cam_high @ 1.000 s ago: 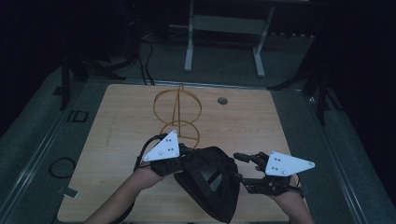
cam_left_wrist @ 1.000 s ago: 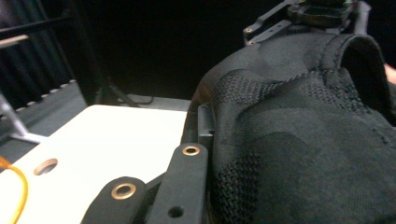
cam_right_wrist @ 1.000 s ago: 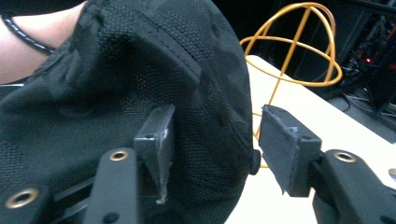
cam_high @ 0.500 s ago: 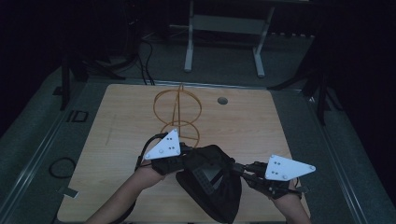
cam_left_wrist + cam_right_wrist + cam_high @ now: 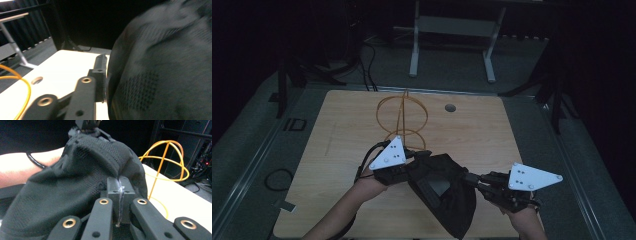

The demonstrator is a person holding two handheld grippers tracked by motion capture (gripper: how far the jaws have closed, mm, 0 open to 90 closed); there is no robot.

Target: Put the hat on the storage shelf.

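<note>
Black mesh garment (image 5: 442, 192) hangs stretched between your two grippers above the near middle of the wooden table (image 5: 337, 150), its lower part drooping toward the near edge.

Pose: your left forearm enters from the bottom left and angles up to the right; the left gripper (image 5: 412, 162) points right, roughly level, into the garment's upper left edge. Your right hand sits at the bottom right, with the right gripper (image 5: 472, 179) pointing left into the garment's right side.

Surroundings: an orange wire frame (image 5: 403, 117) of rings on a central rod stands just beyond the left gripper, well clear of the cloth. A small round hole (image 5: 450, 107) lies in the tabletop farther back. A metal stand (image 5: 452, 40) rests on the floor beyond the table. Nothing lies between the grippers but the garment itself.

Grippers: your left jaws have just been opening; in the left gripper view one black jaw lies against the fabric (image 5: 162, 75), and the other is hidden, so I cannot tell whether cloth is still pinched. Your right jaws are closed tight together, with a fold of the garment (image 5: 75, 182) clamped between the pads.
</note>
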